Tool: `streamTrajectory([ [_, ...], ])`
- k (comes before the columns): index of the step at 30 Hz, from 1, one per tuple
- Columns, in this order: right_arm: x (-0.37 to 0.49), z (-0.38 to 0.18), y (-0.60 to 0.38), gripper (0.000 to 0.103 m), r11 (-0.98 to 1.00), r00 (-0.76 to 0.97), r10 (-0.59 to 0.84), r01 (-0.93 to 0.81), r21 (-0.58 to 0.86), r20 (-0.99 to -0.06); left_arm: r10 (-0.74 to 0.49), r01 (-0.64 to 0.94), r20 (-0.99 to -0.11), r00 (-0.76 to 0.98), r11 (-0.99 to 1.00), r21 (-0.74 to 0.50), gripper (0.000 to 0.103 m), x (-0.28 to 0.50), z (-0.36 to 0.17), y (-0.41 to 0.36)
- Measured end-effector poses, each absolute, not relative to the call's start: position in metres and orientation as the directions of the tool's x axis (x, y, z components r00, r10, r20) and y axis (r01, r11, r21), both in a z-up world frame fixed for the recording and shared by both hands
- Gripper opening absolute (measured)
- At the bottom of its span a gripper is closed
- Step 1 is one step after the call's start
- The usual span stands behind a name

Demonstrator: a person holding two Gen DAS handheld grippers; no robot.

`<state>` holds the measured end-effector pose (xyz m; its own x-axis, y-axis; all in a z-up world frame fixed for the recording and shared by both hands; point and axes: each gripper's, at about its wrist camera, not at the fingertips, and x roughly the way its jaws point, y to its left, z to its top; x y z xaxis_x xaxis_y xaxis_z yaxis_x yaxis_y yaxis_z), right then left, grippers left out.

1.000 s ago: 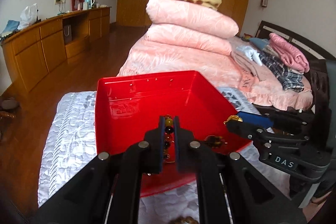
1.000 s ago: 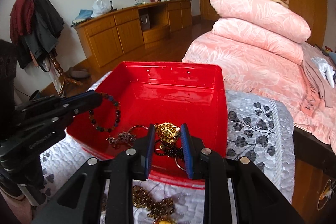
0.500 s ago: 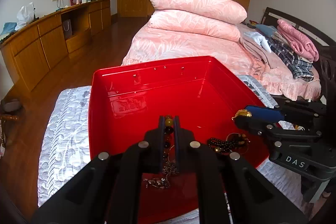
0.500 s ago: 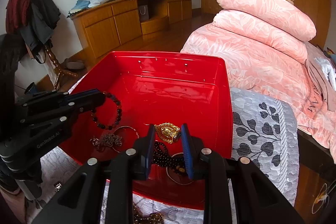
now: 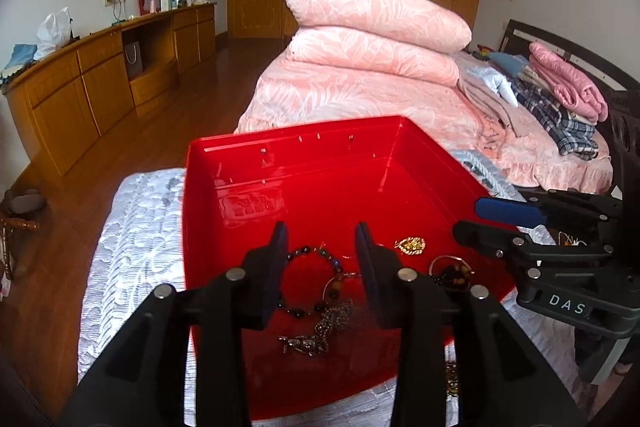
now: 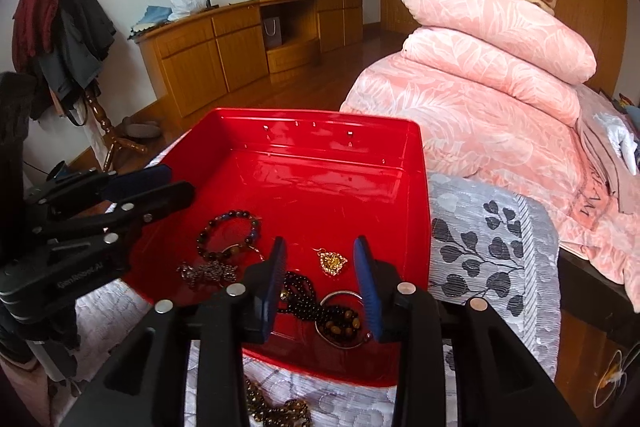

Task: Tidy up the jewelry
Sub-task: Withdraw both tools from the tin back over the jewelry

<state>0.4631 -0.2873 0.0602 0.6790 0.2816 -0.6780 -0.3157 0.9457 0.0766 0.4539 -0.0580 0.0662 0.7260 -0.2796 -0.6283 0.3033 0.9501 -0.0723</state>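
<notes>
A red plastic box [image 5: 304, 163] [image 6: 344, 131] stands on a grey patterned cloth. In it lie a dark bead bracelet [image 5: 304, 259] [image 6: 228, 231], a gold pendant [image 5: 410, 245] [image 6: 332, 262], a metal chain [image 5: 316, 331] [image 6: 208, 273] and a black bead string with a ring [image 6: 320, 307]. My left gripper [image 5: 321, 239] is open and empty above the bracelet. My right gripper [image 6: 319, 255] is open and empty above the pendant and also shows at the right of the left wrist view [image 5: 480, 217].
More beaded jewelry [image 6: 276, 407] lies on the cloth [image 6: 492, 239] in front of the box. A bed with stacked pink quilts [image 5: 376, 39] stands beyond. Wooden cabinets [image 6: 224, 47] line the far wall. A coat stand [image 6: 60, 27] is at left.
Both grippers have opened. The left one let the bead bracelet drop into the box; the right one let the gold pendant drop into the box.
</notes>
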Motion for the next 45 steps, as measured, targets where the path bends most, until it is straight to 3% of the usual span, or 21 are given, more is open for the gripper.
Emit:
streamTrajectory([
  [6,0.439,0.071,-0.291,0.039,0.948,0.705,0.276,-0.311,0.066,-0.654,-0.263,0.303,-0.58,0.771,0.952,-0.029,0.045,0.422,0.084,-0.054],
  [19,0.364,0.065,-0.287,0.039,0.944,0.706,0.289,-0.323,0.069,-0.647,-0.268,0.312,-0.573,0.775,0.95,-0.023,0.047,0.344,0.079,-0.045],
  [33,0.319,0.045,-0.318,0.039,0.954,0.689,0.289,-0.269,0.137,-0.664,-0.228,0.267,-0.625,0.747,0.963,-0.033,0.055,0.301,0.055,-0.022],
  [45,0.291,-0.008,-0.33,0.041,0.948,0.65,0.315,-0.187,0.256,-0.692,-0.203,0.187,-0.673,0.711,0.977,-0.097,0.061,0.266,0.013,-0.008],
])
